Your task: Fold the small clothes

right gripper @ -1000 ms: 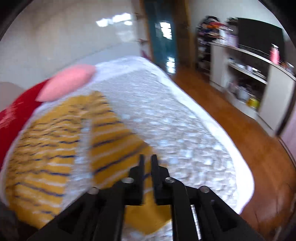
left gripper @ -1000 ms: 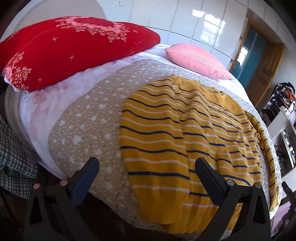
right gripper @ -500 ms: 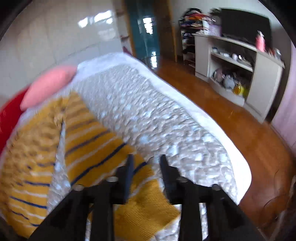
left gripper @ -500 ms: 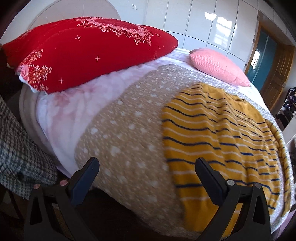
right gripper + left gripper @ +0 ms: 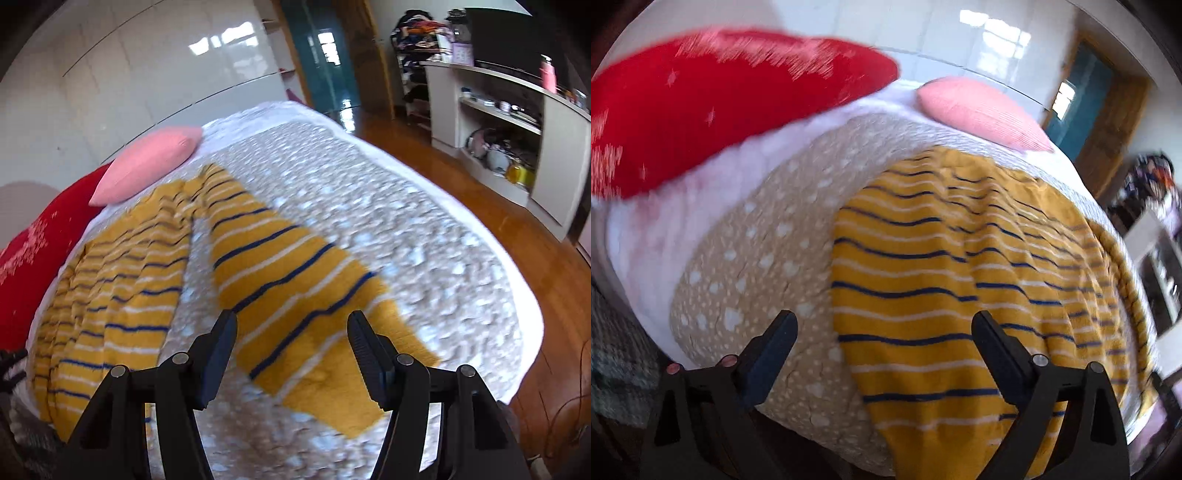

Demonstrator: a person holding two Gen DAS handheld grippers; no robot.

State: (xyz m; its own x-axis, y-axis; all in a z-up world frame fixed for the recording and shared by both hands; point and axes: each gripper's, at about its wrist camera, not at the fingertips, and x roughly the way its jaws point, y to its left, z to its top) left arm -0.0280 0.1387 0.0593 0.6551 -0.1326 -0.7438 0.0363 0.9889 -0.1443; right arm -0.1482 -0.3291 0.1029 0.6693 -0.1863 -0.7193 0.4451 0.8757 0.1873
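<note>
The bed (image 5: 746,280) fills both views, under a beige dotted cover, with a red pillow (image 5: 713,96) and a pink pillow (image 5: 147,162) at its far end. The sweater (image 5: 942,280), yellow with blue and white stripes, lies flat across the cover. Its body runs from the near edge toward the pink pillow, and that is its long axis.

In the right wrist view a sleeve (image 5: 295,280) splays out from the body, slanting toward the near right, with its plain yellow cuff closest to the camera.

The right gripper (image 5: 291,345) hangs just above that sleeve. Its jaws are opening, and the sleeve lies below the gap, not pinched. This hand is the nearer one to the sleeve, so folding the sleeve inward probably falls to it.

The left gripper (image 5: 884,341) hovers over the sweater's near left edge. Its jaws are wide but closing slightly, with nothing caught between them; the hem lies just beneath and ahead.
</note>
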